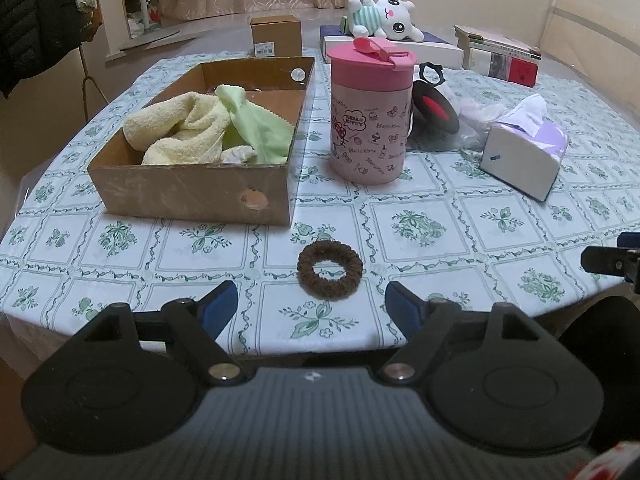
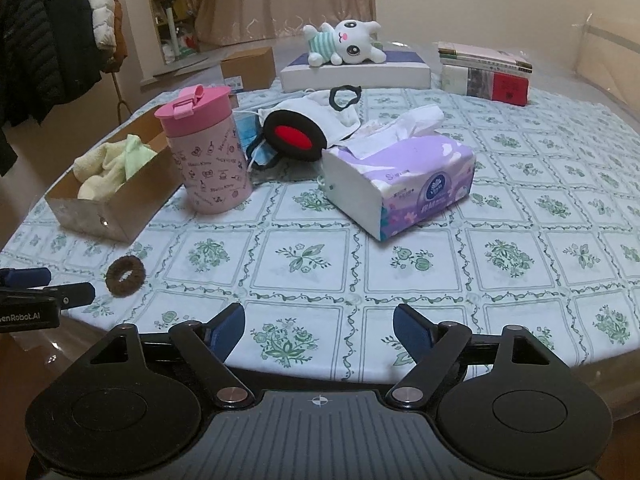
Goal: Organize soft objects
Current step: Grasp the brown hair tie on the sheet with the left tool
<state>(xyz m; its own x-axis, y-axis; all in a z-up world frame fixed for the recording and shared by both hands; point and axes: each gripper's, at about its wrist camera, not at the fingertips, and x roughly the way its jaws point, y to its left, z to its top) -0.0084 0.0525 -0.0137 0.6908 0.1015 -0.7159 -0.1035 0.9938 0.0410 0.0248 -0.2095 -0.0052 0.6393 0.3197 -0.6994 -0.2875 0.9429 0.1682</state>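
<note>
A brown scrunchie [image 1: 330,269] lies on the tablecloth just beyond my left gripper [image 1: 312,300], which is open with nothing between its blue pads. The scrunchie [image 2: 125,270] also shows at the left in the right wrist view. A cardboard box [image 1: 192,184] at the left holds a pale yellow towel [image 1: 180,128] and a green cloth [image 1: 256,124]. My right gripper [image 2: 319,326] hangs open and empty over the near table edge. A white plush toy [image 2: 344,42] lies on a flat box at the back. A black and red soft piece [image 2: 294,136] rests on a white cloth [image 2: 332,114].
A pink lidded cup [image 1: 370,120] stands right of the box. A purple tissue pack [image 2: 404,180] sits mid-table, a blue face mask [image 2: 250,136] behind the cup. Stacked books [image 2: 486,74] and a small carton [image 1: 276,36] are at the back. Coats [image 2: 52,48] hang at left.
</note>
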